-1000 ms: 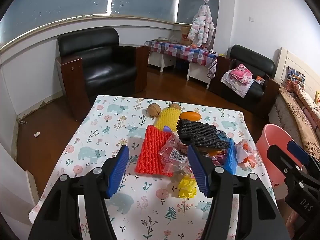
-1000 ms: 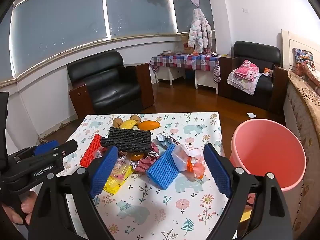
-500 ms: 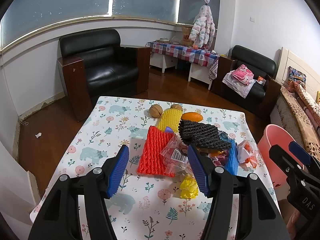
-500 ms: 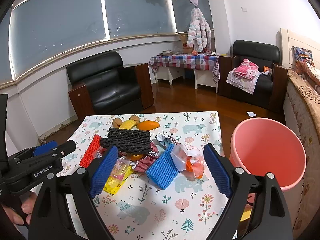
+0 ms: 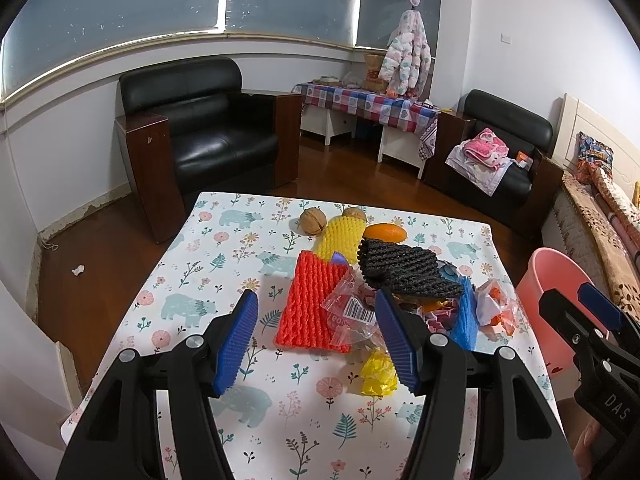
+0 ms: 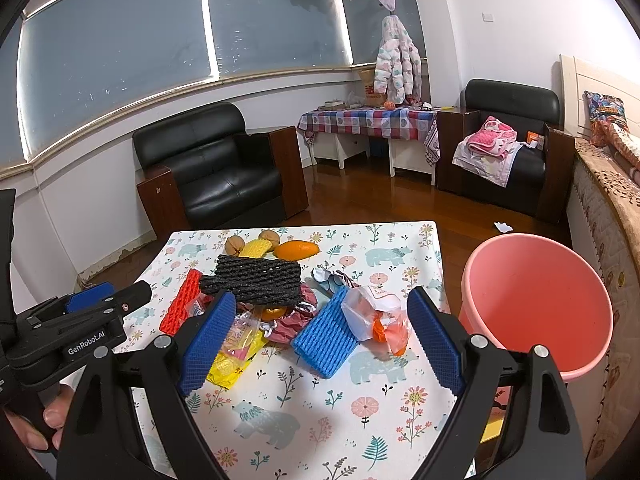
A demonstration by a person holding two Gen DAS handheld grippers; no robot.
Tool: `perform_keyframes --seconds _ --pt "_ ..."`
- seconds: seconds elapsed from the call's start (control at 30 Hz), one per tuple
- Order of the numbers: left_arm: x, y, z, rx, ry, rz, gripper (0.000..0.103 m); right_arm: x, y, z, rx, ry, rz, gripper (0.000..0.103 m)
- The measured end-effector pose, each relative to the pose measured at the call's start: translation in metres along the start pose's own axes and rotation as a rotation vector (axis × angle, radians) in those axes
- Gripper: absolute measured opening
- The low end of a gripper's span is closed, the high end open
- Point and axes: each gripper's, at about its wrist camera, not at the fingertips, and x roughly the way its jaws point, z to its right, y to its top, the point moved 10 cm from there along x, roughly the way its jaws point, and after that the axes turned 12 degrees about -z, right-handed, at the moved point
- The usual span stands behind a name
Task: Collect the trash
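A heap of trash lies mid-table: a red foam net, a black foam net, a yellow foam net, a blue foam net, a clear barcoded wrapper, a yellow wrapper and a white-orange bag. My left gripper hovers open, short of the red net and wrapper. My right gripper is open above the table, framing the blue net and bag. A pink bin stands off the table's right edge.
Two walnuts and an orange lie at the far side of the floral tablecloth. A black armchair stands behind; another armchair with clothes is at the right. A hand holds the left gripper.
Both grippers have pulled back and risen slightly, so the pile looks a little farther away. Both stay open and no object has moved.
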Motion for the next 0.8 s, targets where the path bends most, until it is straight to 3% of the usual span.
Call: perform_keyframes --seconds 0.8 --pt "-0.0015 -0.0019 -0.002 0.001 0.001 -0.004 0.061 0.005 -0.0051 0.0014 0.02 0.0 -0.013 0.088"
